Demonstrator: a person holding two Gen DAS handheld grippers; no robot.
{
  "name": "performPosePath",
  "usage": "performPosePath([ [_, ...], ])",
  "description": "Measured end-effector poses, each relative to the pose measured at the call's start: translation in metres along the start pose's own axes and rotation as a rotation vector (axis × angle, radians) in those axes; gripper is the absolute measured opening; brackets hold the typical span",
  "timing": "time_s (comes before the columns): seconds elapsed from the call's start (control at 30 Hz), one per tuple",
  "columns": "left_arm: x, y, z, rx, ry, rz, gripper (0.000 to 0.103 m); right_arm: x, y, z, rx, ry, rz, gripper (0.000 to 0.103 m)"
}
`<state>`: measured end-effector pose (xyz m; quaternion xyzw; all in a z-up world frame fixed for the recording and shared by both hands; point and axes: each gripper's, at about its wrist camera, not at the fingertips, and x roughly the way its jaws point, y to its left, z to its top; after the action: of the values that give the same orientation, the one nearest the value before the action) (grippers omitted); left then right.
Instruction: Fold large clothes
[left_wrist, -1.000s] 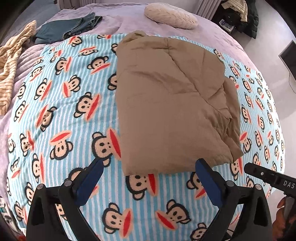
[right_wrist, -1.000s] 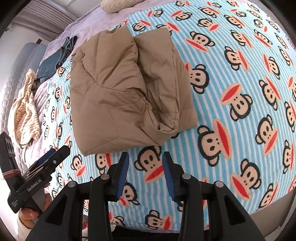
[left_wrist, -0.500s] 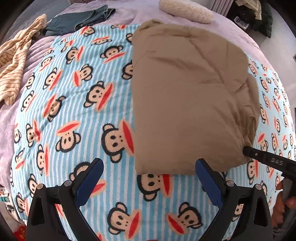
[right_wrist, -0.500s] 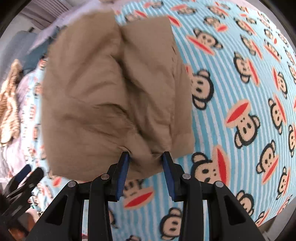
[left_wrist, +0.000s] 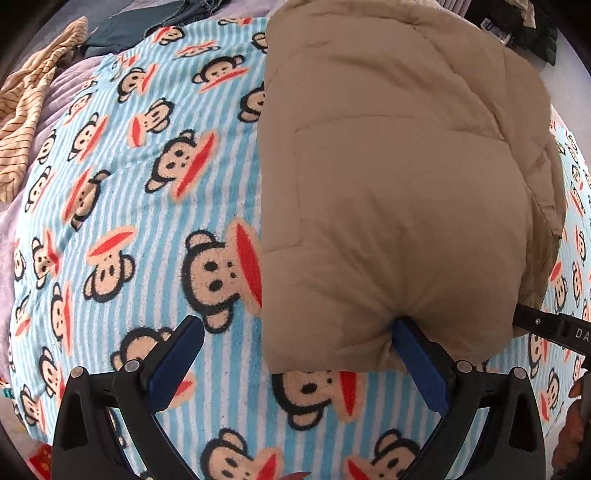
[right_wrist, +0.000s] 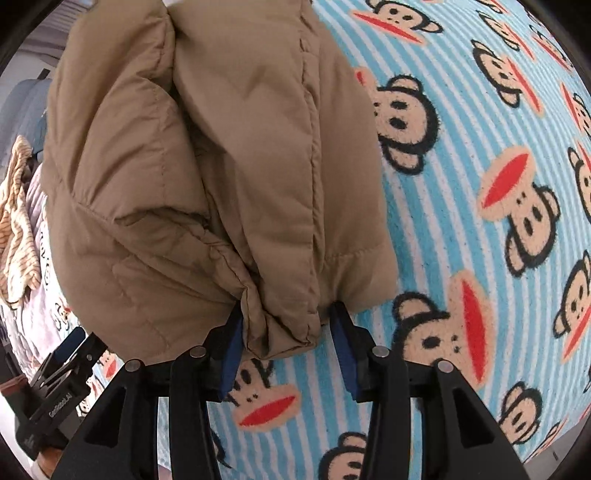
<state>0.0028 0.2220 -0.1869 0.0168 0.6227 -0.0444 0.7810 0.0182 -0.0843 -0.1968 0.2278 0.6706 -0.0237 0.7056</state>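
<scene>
Tan jacket (right_wrist: 221, 166) hem between hand-held grippers (right_wrist: 286, 332)

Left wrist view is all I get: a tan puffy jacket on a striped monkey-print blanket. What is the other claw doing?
Observer: The right gripper straddles a bunched fold at the near edge of the tan puffy jacket. Its jaws have just been opening.
Operator: Is it squeezing the fold?
Observer: The fold fills the gap between the blue pads, but no clear squeeze shows.
Operator: Anything else up there?
Observer: A stitched seam runs down the top layer to that fold.
</scene>
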Motion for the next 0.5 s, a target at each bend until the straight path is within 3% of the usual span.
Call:
performPosePath([
  [0.5, -0.056, -0.006, -0.008, -0.024, -0.065, 0.003, 0.103, -0.066, -0.016, -0.032, -0.028, -0.054, 0.050, 0.050],
])
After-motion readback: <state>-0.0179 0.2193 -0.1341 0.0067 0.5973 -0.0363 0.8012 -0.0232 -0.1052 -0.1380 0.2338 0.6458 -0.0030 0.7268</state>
